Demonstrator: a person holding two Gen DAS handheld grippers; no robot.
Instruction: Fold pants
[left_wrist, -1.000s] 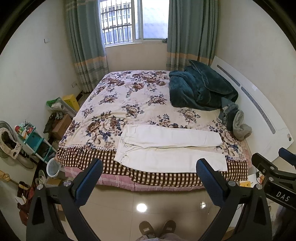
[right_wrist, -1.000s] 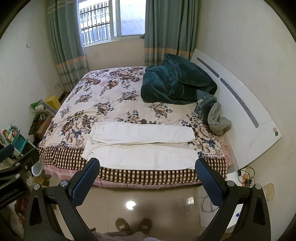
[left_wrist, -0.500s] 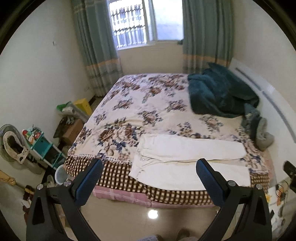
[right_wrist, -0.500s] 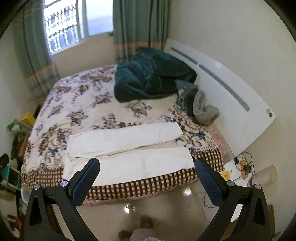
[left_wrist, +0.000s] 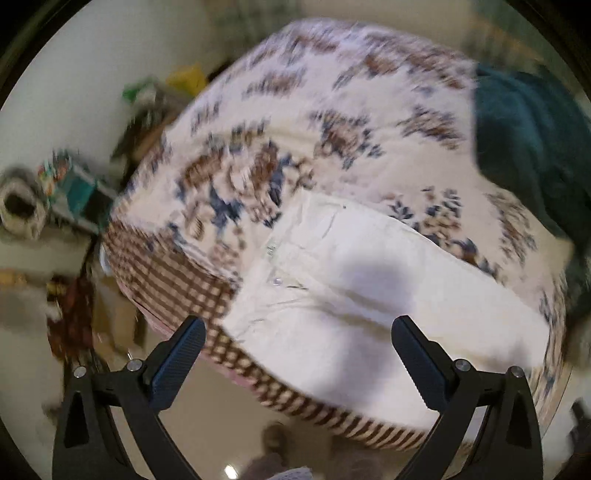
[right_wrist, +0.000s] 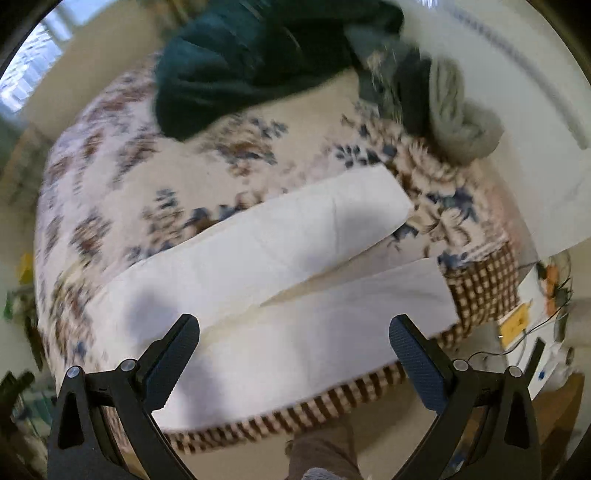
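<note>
White pants (left_wrist: 362, 280) lie flat along the near edge of the floral bed (left_wrist: 295, 110), waistband at the left, two legs running right. In the right wrist view the two legs (right_wrist: 295, 258) lie side by side with their cuffs at the right. My left gripper (left_wrist: 297, 332) is open and empty, above the waistband end. My right gripper (right_wrist: 295, 332) is open and empty, above the near leg. Both views are blurred by motion.
A dark teal blanket (right_wrist: 251, 62) is heaped at the far side of the bed, with grey clothing (right_wrist: 454, 107) by the white headboard (right_wrist: 535, 122). Clutter and a shelf (left_wrist: 66, 192) stand on the floor left of the bed. Cables and a small stand (right_wrist: 535, 325) are at the right.
Both grippers have moved forward and down, close over the pants. The left one has swung toward the waistband, the right one toward the legs. Both stay open.
</note>
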